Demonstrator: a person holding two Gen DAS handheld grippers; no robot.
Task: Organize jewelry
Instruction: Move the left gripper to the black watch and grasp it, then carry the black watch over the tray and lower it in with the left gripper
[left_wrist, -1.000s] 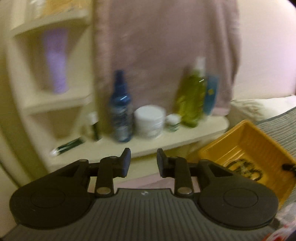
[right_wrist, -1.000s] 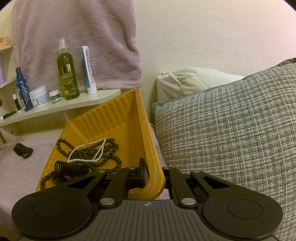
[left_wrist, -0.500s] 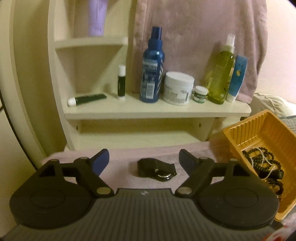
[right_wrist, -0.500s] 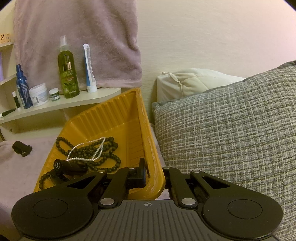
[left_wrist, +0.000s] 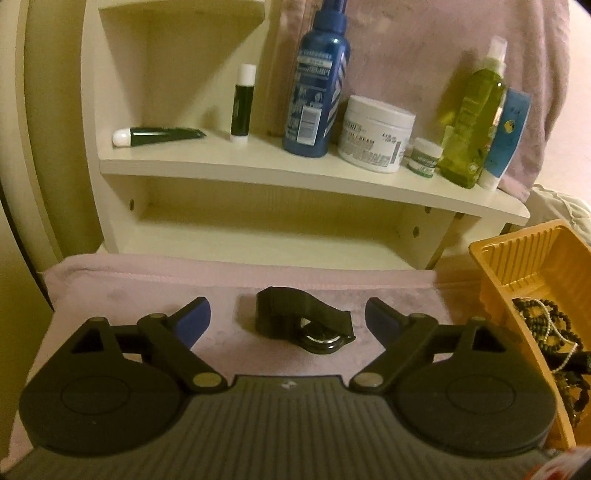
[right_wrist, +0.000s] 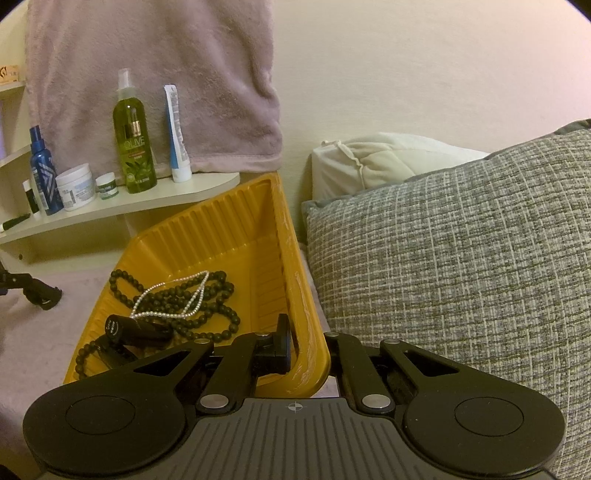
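Watch (left_wrist: 303, 325) on towel (left_wrist: 147, 288), tray (left_wrist: 517, 254) to its right, shelf (left_wrist: 258, 166) behind

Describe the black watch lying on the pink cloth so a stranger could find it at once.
Start at the cream shelf unit with its row of bottles, then drop to the pink cloth spread below it. The watch lies there, left of the yellow tray, between the open left gripper fingers. It is the only loose item on the cloth: black strap, round shiny case.

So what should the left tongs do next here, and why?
Probably ease forward and down, then close on the black watch. The left tongs are open, framing it on the pink cloth, while the right tongs grip the yellow tray rim, ready to receive it.
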